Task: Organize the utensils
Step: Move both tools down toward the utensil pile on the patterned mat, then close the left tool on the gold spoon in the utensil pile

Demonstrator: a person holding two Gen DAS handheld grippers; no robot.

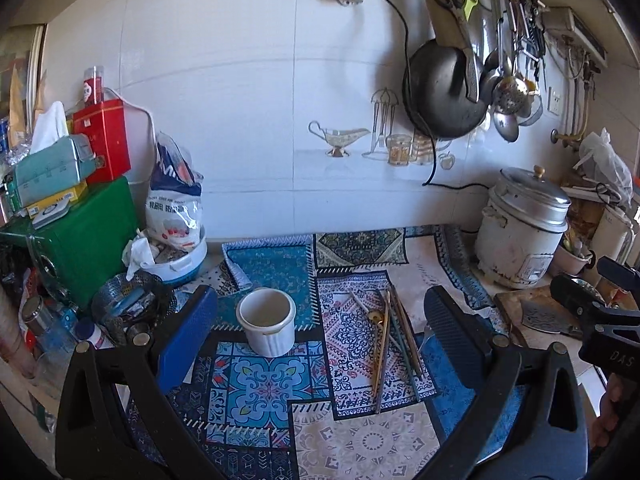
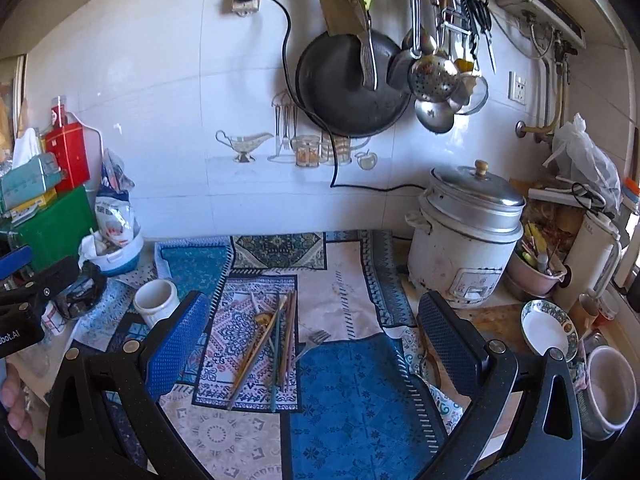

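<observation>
While your left gripper and right gripper hover with jaws spread wide and nothing between them, the utensils — chopsticks and a gold spoon — lie bundled on the patterned mat at centre frame. Just left of them stands the white cup, upright; a fork rests beside the bundle in your right view.

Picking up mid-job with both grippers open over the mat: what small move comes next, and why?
Probably lower the right gripper onto the chopsticks on the patterned mat. Both grippers are open and hold nothing, the white cup stands upright and looks empty, and the utensils lie loose beside it.
</observation>
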